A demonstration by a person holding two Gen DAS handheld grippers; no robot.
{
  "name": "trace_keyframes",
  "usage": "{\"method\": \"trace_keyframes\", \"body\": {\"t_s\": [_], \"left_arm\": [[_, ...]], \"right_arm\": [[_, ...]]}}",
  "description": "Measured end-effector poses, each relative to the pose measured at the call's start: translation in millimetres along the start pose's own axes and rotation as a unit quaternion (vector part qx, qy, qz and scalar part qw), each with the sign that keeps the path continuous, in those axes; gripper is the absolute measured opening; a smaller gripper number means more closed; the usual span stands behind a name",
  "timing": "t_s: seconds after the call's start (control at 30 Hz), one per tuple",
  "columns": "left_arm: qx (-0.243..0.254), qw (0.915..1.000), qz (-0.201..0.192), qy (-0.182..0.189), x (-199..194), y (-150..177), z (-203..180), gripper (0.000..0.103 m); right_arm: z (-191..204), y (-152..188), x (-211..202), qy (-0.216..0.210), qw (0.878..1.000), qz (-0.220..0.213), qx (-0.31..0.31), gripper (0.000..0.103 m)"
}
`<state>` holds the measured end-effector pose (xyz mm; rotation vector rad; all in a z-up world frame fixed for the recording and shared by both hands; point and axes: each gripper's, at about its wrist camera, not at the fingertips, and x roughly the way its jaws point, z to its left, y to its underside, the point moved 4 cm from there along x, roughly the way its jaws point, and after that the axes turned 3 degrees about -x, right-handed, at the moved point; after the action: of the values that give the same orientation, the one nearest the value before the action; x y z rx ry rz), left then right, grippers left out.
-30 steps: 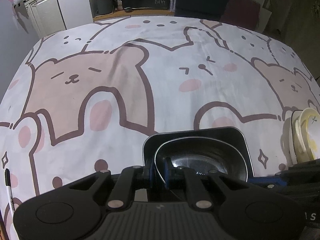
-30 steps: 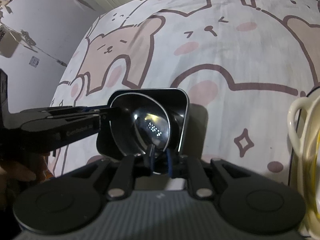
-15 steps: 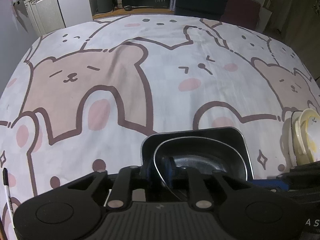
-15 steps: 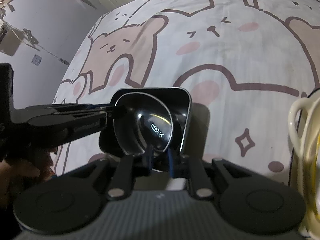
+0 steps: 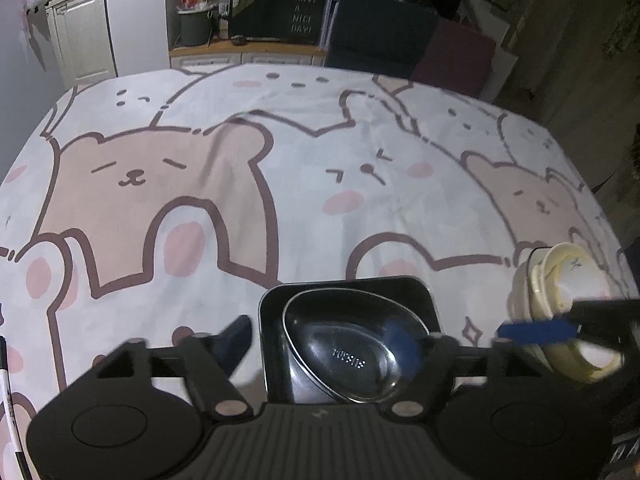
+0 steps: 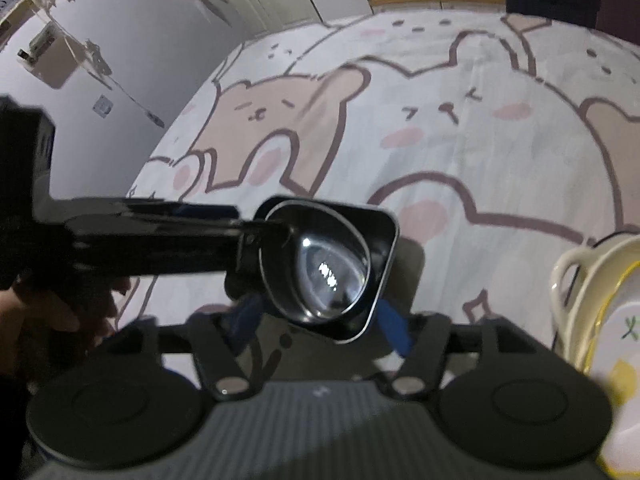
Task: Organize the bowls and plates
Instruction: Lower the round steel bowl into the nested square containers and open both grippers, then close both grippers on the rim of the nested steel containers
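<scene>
Now, left to right. Pen lies at the far left edge of the tablecloth, only partly in frame. Left gripper: fingers spread wide, holding nothing; its left finger sits outside the left wall of the black tray, its right finger over the metal bowl. Bowl sits tilted inside the tray, on the near middle of the table. From the right wrist view, the tray and bowl lie just ahead of the right gripper, whose fingers are also wide apart, one either side of the tray's near corner, gripping nothing; cannot tell whether they touch it. Left gripper reaches in from the left, one tip at the bowl rim. Stack of cream dishes stands near the right edge, just right of the tray.
</scene>
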<state>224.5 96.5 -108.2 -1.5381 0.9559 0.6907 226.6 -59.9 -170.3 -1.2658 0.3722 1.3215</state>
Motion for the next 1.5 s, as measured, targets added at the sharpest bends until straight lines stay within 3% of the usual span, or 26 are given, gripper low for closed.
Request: {"method": "trace_keyframes", "body": {"t_s": [0.1,0.23,0.37,0.4,0.47,0.5,0.57,0.6,0.67,0.87,1.0,1.2,1.33,1.5], "left_arm": [[-0.005,0.9999,-0.013,0.008,-9.3,4.0,5.4,0.095],[-0.009,0.9995,-0.030,0.006,-16.0,11.4,17.7,0.102],[-0.026,0.9996,-0.009,-0.004,-8.8,18.7,35.6,0.103],[-0.027,0.9996,-0.005,-0.007,-6.7,19.9,39.2,0.103],[-0.024,0.9996,0.004,-0.015,-2.5,22.3,45.3,0.103],[-0.024,0.9995,0.011,-0.020,-0.1,23.4,47.8,0.103],[-0.020,0.9995,0.018,-0.018,2.8,25.5,50.8,0.103],[-0.018,0.9994,0.021,-0.018,3.6,26.1,51.4,0.103],[-0.008,0.9994,0.026,-0.022,5.4,26.7,50.6,0.098],[0.006,0.9988,0.047,-0.014,15.6,28.6,47.9,0.072],[0.008,0.9984,0.055,-0.005,21.3,27.7,44.8,0.056],[0.003,0.9977,0.068,-0.008,31.8,24.2,45.6,0.032],[0.000,0.9977,0.068,-0.003,34.5,20.7,44.6,0.027],[0.003,0.9976,0.070,-0.004,38.8,19.5,40.6,0.020]], "right_arm": [[-5.6,-3.3,-10.1,0.012,1.000,-0.021,-0.009,0.103],[-20.5,-6.4,-17.1,0.030,0.999,-0.046,-0.005,0.103],[-37.9,-8.2,-12.1,0.039,0.998,-0.041,0.026,0.103],[-42.0,-7.6,-10.7,0.040,0.998,-0.038,0.038,0.100],[-49.8,-6.3,-7.4,0.048,0.997,-0.030,0.062,0.079],[-53.7,-6.3,-4.3,0.041,0.996,-0.021,0.071,0.059],[-60.5,-5.4,4.3,0.031,0.995,-0.003,0.092,0.044],[-62.3,-5.2,7.6,0.031,0.995,0.002,0.095,0.041],[-60.4,-6.3,13.4,0.029,0.996,0.003,0.090,0.040],[-51.5,-8.6,23.4,0.020,0.996,0.008,0.085,0.039],[-45.9,-7.1,29.1,0.041,0.996,0.023,0.072,0.026],[-40.2,-8.2,38.3,0.048,0.996,0.029,0.066,0.018],[-36.0,-9.1,41.7,0.051,0.996,0.028,0.062,0.012],[-35.6,-8.9,43.8,0.052,0.997,0.030,0.058,0.011]]}}
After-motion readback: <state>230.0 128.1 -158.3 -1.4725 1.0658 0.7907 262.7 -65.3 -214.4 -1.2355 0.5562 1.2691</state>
